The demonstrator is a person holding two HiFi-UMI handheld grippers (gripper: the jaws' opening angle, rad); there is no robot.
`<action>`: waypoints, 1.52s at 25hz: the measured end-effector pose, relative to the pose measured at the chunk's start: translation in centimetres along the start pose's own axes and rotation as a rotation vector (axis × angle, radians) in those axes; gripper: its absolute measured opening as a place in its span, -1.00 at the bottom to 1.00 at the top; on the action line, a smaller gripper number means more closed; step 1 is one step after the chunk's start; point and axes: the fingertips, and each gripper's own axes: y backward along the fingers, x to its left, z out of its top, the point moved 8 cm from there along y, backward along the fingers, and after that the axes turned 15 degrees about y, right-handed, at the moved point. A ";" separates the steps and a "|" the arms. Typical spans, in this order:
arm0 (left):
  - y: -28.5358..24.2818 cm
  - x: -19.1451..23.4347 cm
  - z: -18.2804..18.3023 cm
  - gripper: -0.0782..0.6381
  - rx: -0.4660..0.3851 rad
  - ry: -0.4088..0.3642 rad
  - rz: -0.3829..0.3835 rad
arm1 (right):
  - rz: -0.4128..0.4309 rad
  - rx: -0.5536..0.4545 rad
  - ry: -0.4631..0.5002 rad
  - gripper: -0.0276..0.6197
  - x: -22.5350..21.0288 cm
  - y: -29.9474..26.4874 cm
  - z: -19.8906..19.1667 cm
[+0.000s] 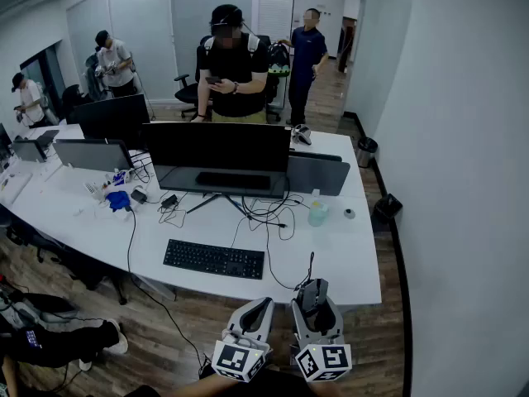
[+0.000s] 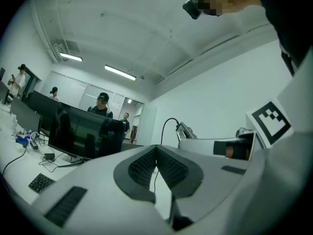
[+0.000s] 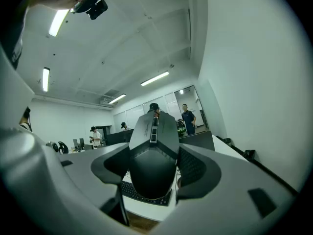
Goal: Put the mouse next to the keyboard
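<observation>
My right tongs (image 1: 313,288) are clamped on the mouse (image 1: 315,299). In the right gripper view both pads press its 2 flanks, and the jaws stand wide because the body is wide. The mouse points nose-forward, away from me, with its buttons and wheel facing up, and its tail end fills the gap between the jaws. A thin cable (image 1: 311,265) rises from its front.

The mouse hangs in the air at the near edge of the desk (image 1: 351,259), not touching it. The keyboard (image 1: 213,259) lies on the desk ahead and to the left, well apart from the mouse. In the right gripper view it shows below and beyond the mouse.

My left tongs (image 1: 263,303) are closed with nothing in them. The 2 ribbed pads meet at their tips. They hang just beside the right tongs, on their left, leaning slightly toward them.

I hold both tongs low and close to my body. Their marker cubes are nearest me, and their jaws aim forward at the desk and are tipped upward enough that both gripper views take in the ceiling. The monitor (image 1: 216,147) stands behind the keyboard.
</observation>
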 end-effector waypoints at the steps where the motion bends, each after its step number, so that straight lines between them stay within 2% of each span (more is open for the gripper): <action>1: -0.2 0.0 0.1 -0.75 -0.004 -0.008 -0.005 | -0.002 -0.004 0.003 0.02 -0.1 -0.2 0.0; 5: -0.8 0.1 0.3 -0.75 -0.014 -0.031 -0.023 | -0.011 -0.020 0.006 0.02 -0.5 -0.6 0.1; 20: -0.6 -0.5 0.5 -0.75 -0.043 -0.023 -0.020 | -0.018 -0.019 0.010 0.02 -0.5 0.1 -0.1; 38: 0.0 -0.8 0.1 -0.75 -0.049 -0.042 0.045 | -0.010 -0.004 -0.020 0.02 -1.7 0.3 -0.8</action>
